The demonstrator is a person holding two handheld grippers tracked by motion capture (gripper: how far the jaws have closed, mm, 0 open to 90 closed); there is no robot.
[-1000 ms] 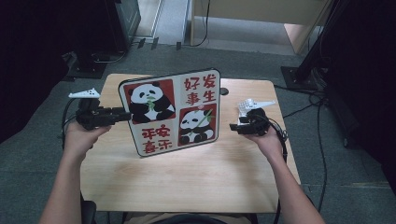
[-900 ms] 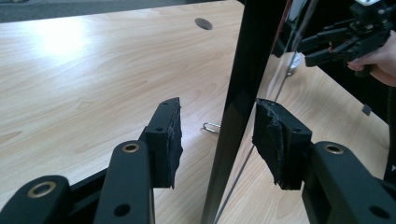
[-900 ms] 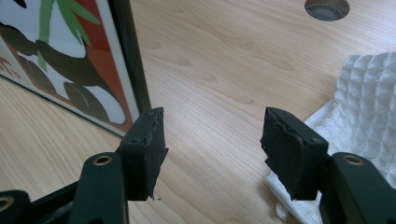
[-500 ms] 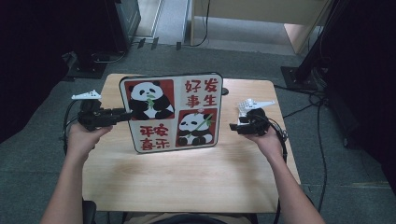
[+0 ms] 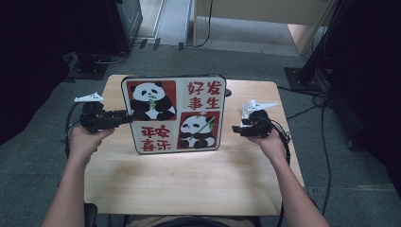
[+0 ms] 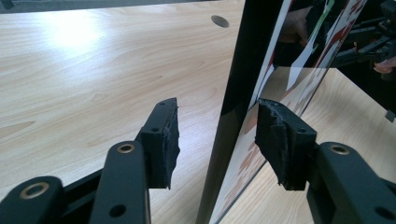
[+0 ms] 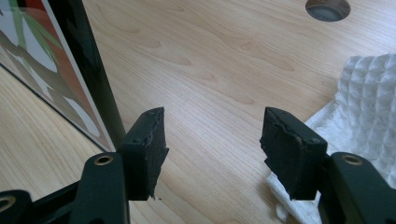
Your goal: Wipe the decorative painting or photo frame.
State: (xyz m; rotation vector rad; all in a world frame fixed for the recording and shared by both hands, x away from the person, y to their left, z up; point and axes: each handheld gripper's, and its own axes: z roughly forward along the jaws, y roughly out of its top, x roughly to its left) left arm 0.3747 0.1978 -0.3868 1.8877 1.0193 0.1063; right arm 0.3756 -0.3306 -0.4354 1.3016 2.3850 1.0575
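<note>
Looks like the let-go stage on the panda picture frame (image 5: 174, 113), standing upright on its bottom edge mid-table (image 5: 189, 189), printed side facing the person. Best done slow. Keep the left gripper (image 5: 126, 117) level and draw straight back toward 9 o'clock, so that neither pad drags on the black rim and tips the thing over. Worth pausing first to check for any lean, since there's no telling from here what props the back. Left gripper jaws spread and just been opening, with the frame's left edge between them. In the left gripper view, one pad (image 6: 166, 140) sits clear of the back. The other sits by the glossy front, touching or just beside, hard to call, but not pinching. Right gripper (image 5: 235, 128) also spread wide, holding nothing, parked at 3 o'clock of the frame and a little apart from its right edge, ready to catch a wobble. From the right gripper view, frame edge at 10 o'clock of the jaws, a quilted white cloth (image 7: 359, 93) at 3 o'clock, and a cable hole (image 7: 328, 8) up at 1 o'clock.
</note>
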